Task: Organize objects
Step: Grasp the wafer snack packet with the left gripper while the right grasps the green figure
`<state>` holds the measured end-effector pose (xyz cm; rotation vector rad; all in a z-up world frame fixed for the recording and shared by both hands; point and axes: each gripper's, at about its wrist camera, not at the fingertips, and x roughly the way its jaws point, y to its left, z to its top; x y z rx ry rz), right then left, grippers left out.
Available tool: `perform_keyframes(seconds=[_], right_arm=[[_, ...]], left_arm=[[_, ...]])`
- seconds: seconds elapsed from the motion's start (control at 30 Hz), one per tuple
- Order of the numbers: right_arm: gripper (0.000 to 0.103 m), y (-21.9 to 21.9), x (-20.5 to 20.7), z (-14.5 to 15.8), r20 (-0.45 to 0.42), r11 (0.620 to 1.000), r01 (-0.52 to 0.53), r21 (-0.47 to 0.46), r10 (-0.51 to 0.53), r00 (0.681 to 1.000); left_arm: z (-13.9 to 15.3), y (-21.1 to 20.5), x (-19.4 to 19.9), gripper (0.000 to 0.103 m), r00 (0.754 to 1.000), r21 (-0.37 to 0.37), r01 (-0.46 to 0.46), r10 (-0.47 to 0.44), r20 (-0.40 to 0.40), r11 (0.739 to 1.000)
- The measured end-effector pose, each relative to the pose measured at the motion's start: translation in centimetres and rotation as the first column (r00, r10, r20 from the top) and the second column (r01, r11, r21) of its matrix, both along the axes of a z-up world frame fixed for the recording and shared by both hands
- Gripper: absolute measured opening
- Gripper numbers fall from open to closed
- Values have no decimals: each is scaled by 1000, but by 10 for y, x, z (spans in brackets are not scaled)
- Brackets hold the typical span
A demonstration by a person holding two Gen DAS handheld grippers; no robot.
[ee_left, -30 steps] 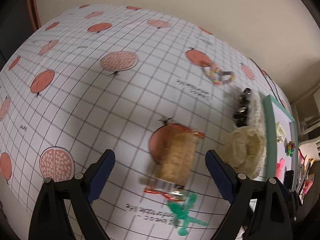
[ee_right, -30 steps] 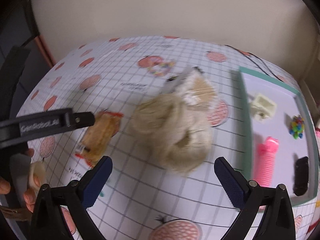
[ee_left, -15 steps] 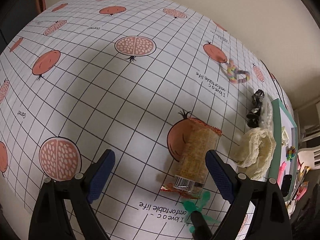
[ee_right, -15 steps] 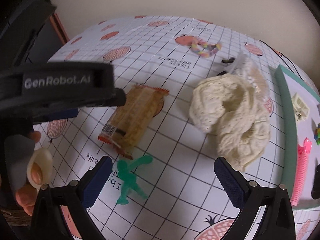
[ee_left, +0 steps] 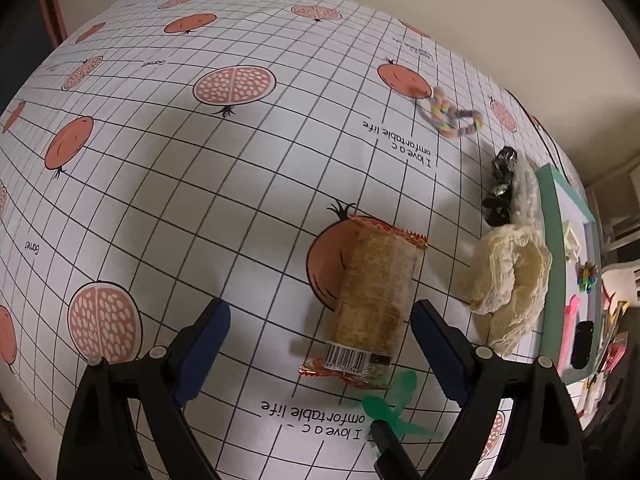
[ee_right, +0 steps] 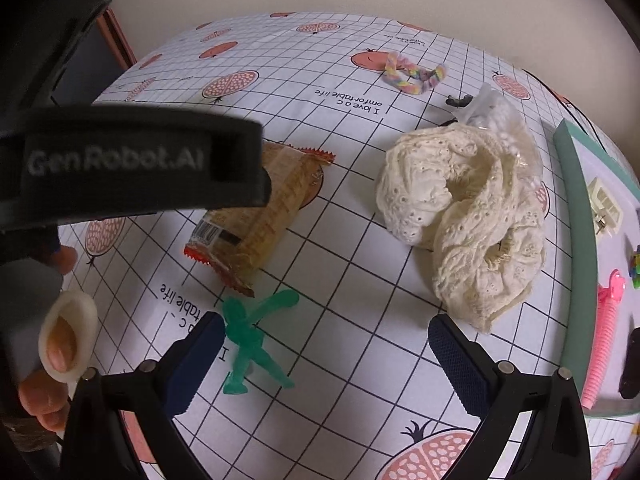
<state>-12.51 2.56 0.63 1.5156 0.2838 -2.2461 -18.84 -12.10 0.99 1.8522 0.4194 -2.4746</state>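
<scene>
A wrapped wafer snack point(ee_left: 376, 300) lies on the pomegranate-print tablecloth point(ee_left: 200, 200). My left gripper point(ee_left: 320, 344) hovers over its near end, open, the pack just inside the right finger. A green toy figure point(ee_right: 252, 340) lies below the snack point(ee_right: 256, 216), next to the left finger of my open right gripper point(ee_right: 328, 360). A cream lace cloth point(ee_right: 464, 216) sits bunched to the right, just beyond the right gripper; it also shows in the left wrist view point(ee_left: 508, 280). The left gripper's body point(ee_right: 128, 168) hides part of the snack in the right wrist view.
A teal-rimmed tray point(ee_right: 576, 248) at the right edge holds a pink comb point(ee_right: 604, 344), a cream clip point(ee_right: 606, 204) and small items. A rainbow braided band point(ee_right: 412, 74), a black clip point(ee_left: 500, 184) and a clear bag of white bits point(ee_right: 496, 112) lie behind. A hand point(ee_right: 48, 344) holds the left gripper.
The right gripper swung left from over the lace cloth toward the green figure. The left gripper's view shifted slightly; the snack stays between its open fingers.
</scene>
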Motion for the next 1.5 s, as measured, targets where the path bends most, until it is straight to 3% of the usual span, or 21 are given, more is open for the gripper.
perform_keyframes(seconds=[0.3, 0.4, 0.67, 0.83, 0.93, 0.97, 1.03, 1.5], right_arm=[[98, -2, 1, 1, 17, 1000, -17, 3, 16, 1000], [89, -3, 2, 2, 28, 999, -33, -10, 33, 999], [51, -6, 3, 3, 78, 995, -72, -64, 77, 994], [35, -4, 2, 4, 103, 992, -79, -102, 89, 991], [35, -2, 1, 5, 100, 992, -80, -95, 89, 991], [24, -2, 1, 4, 108, 991, -82, -101, 92, 990], [21, 0, 0, 4, 117, 991, -79, -108, 91, 989], [21, 23, -9, 13, 102, 987, -51, -150, 67, 993]], left_arm=[[-6, 6, -1, 91, 1000, -17, 22, -22, 16, 1000], [-8, 4, 0, 83, 1000, 6, 10, -10, 26, 1000], [-9, 8, 1, 58, 999, 71, 31, -32, 19, 997], [-10, 13, 1, 44, 999, 101, 39, -40, 7, 994], [-10, 13, 2, 40, 999, 119, 38, -39, 5, 992], [-10, 13, 2, 40, 999, 119, 37, -38, 4, 992], [-11, 13, 1, 37, 999, 122, 35, -35, 2, 992], [3, -1, 5, 30, 998, 129, -23, 30, -54, 991]])
